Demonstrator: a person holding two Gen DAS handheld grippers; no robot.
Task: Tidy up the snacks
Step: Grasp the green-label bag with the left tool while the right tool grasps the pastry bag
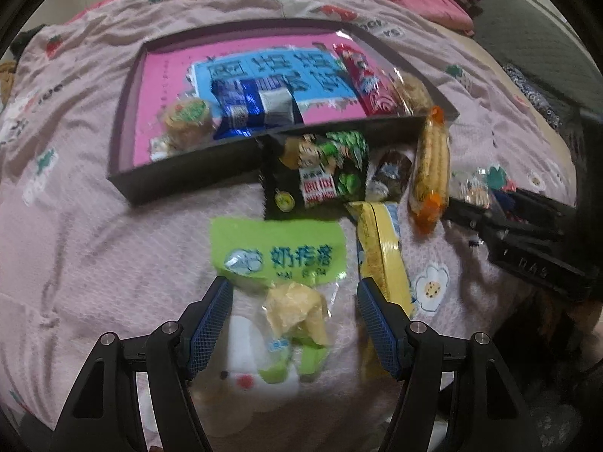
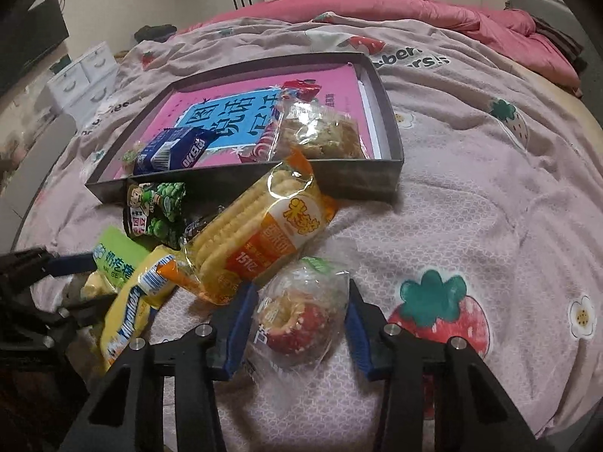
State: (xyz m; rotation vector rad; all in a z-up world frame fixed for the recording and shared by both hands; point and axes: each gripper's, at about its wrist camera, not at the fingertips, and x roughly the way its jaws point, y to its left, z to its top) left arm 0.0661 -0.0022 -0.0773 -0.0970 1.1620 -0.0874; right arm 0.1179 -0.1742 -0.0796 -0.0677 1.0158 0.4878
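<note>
A dark shallow box with a pink liner lies on the bed and holds several snacks. My left gripper is open, its fingers either side of a green-labelled clear packet lying on the sheet. My right gripper is open around a clear bag with a red ring pastry. Loose in front of the box lie a black-green pea packet, an orange cracker pack, a yellow Alpenliebe packet and a dark wrapped sweet.
Inside the box are a blue wafer pack, a red packet, a round cake and a crumbly bar. A pink quilt lies at the far side. White drawers stand at left.
</note>
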